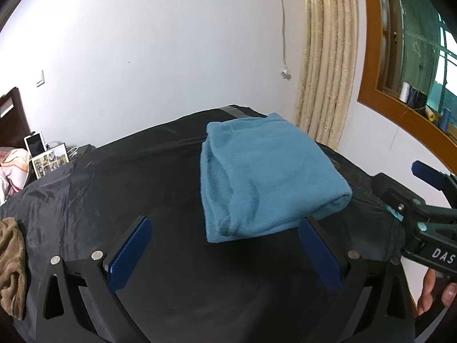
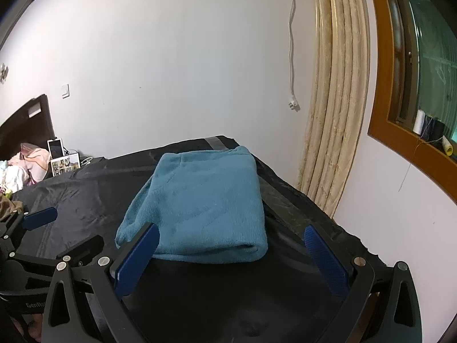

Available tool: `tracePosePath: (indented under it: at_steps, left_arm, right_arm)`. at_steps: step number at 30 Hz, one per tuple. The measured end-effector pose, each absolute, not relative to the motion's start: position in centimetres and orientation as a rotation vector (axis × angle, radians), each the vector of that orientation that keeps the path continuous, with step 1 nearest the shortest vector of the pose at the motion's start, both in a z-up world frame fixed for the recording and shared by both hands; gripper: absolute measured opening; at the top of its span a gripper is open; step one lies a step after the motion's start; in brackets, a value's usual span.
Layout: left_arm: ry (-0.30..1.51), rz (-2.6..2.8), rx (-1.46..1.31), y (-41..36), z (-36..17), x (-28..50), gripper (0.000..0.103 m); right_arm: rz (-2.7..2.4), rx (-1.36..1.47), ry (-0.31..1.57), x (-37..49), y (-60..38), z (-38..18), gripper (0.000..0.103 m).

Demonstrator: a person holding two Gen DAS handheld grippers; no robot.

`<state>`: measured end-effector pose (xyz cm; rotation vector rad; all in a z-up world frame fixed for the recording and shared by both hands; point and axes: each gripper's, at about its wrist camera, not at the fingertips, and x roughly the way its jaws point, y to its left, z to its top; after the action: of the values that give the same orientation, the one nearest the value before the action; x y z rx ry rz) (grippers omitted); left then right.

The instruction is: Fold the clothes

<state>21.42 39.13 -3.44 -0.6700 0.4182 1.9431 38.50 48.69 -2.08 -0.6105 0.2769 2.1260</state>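
Lying folded into a thick rectangle, the blue garment [image 1: 265, 171] sits on the black cloth-covered table [image 1: 128, 177], toward its far right part, near the beige curtain [image 1: 325, 71].

Left gripper [image 1: 227, 223]: jaws spread wide, nothing held. Garment's near edge lies just ahead of and between the two blue pads; the right pad's tip overlaps the garment's near right corner in this view, contact cannot be told. Left pad [image 1: 130, 254] well clear, over bare black cloth.

Right gripper [image 2: 231, 231]: also wide open, holding nothing. Garment [image 2: 205, 203] sits right in front, between the finger lines. Left pad [image 2: 137, 260] overlaps the garment's near left corner, touching or not unclear. Right pad [image 2: 325, 260] apart from the garment, over the table [image 2: 71, 197].

In the left wrist view the right gripper [image 1: 428, 177] shows at the right edge, beside the garment's right side, with a hand [image 1: 431, 291] below it. In the right wrist view the left gripper [image 2: 40, 217] shows at the lower left.

Brown fabric [image 1: 11, 263] bunched at the table's left edge. Photo sheet [image 1: 51, 160] and tablet [image 1: 35, 145] stand beyond the table by the wall. Window [image 1: 414, 43] with a wooden frame at right, thread spools [image 1: 405, 93] on its sill.
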Motion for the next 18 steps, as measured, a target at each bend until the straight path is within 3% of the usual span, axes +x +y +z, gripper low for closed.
tracePosePath:
  at_steps: [18]
  left_arm:
    - [0.404,1.901,-0.638,38.64,-3.31,21.49,0.103]
  right_arm:
    - [2.108,-0.620,0.277,38.34,48.57,-1.94,0.103]
